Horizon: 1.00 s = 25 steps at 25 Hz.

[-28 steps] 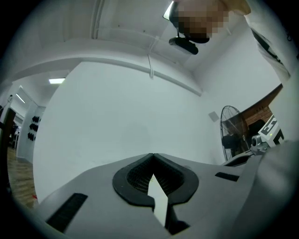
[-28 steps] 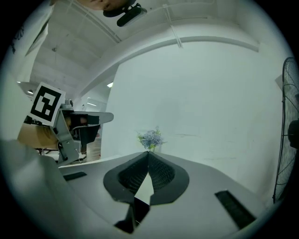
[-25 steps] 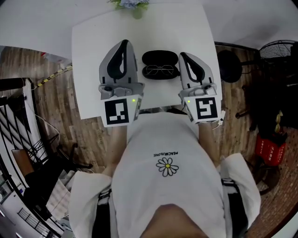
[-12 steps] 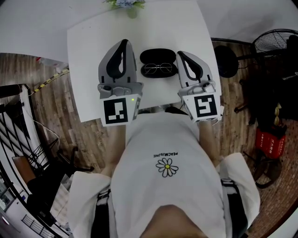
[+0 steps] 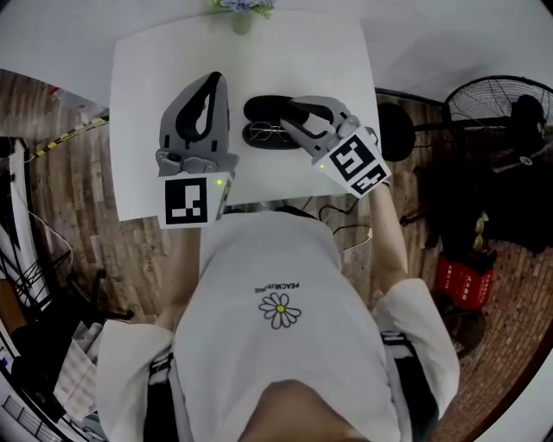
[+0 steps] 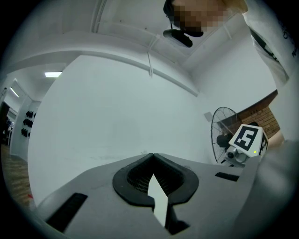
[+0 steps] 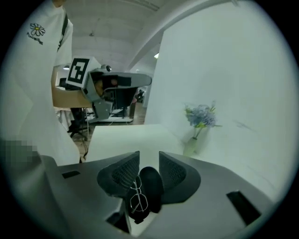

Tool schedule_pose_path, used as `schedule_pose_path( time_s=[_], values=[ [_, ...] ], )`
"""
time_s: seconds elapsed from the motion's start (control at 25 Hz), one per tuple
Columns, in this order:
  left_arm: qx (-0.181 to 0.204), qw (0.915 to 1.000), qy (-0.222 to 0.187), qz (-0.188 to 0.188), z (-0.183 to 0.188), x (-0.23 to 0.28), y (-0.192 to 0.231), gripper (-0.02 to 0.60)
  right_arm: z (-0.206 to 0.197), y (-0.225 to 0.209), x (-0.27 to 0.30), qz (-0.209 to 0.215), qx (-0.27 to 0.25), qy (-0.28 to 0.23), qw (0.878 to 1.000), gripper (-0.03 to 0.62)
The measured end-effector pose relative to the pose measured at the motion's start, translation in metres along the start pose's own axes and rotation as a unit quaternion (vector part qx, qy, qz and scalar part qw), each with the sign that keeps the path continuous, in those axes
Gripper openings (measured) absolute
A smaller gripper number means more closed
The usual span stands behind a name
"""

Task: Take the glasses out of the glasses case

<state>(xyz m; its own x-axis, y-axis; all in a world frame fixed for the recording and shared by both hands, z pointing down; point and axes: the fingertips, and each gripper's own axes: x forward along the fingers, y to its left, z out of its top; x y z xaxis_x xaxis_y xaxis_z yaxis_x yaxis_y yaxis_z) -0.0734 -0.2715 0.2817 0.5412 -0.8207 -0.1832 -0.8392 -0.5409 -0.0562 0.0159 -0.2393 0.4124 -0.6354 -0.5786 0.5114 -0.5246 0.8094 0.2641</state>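
Jaws of the right gripper (image 5: 290, 110) are opening, with the open black glasses case (image 5: 259, 110) showing in the gap beyond them and neither pad pressing on it. This gripper leans in from the right over the case's right end. Jaws of the left gripper (image 5: 213, 78) are pressed together at the tips with nothing between them, above the white table (image 5: 143, 104) just left of the case. The glasses (image 5: 263, 133) lie in the near half of the case, with the lid behind them. At the table's far edge stands a vase of flowers (image 5: 241, 12).
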Motion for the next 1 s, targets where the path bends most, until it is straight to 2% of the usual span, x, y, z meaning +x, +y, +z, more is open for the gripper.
schedule_pose_path(
  time_s=[0.08, 0.28, 0.4, 0.64, 1.0],
  values=[
    [0.005, 1.0, 0.001, 0.001, -0.003, -0.001, 0.003, 0.015, -0.017, 0.01, 0.016, 0.053, -0.008, 0.037, 0.998, 0.152],
    [0.01, 0.9999, 0.007, 0.01, -0.01, -0.001, 0.009, 0.016, -0.063, 0.015, 0.051, 0.132, -0.038, 0.128, 0.982, 0.173],
    [0.01, 0.9997, 0.011, 0.018, -0.013, -0.005, 0.014, 0.015, -0.093, 0.021, 0.069, 0.166, -0.051, 0.189, 0.966, 0.173],
    [0.011, 0.999, 0.023, 0.035, -0.019, -0.017, 0.022, 0.015, -0.133, 0.028, 0.084, 0.198, -0.102, 0.275, 0.935, 0.173],
    [0.013, 0.9982, 0.029, 0.051, -0.026, -0.024, 0.032, 0.015, -0.146, 0.041, 0.105, 0.223, -0.118, 0.301, 0.92, 0.172]
  ],
)
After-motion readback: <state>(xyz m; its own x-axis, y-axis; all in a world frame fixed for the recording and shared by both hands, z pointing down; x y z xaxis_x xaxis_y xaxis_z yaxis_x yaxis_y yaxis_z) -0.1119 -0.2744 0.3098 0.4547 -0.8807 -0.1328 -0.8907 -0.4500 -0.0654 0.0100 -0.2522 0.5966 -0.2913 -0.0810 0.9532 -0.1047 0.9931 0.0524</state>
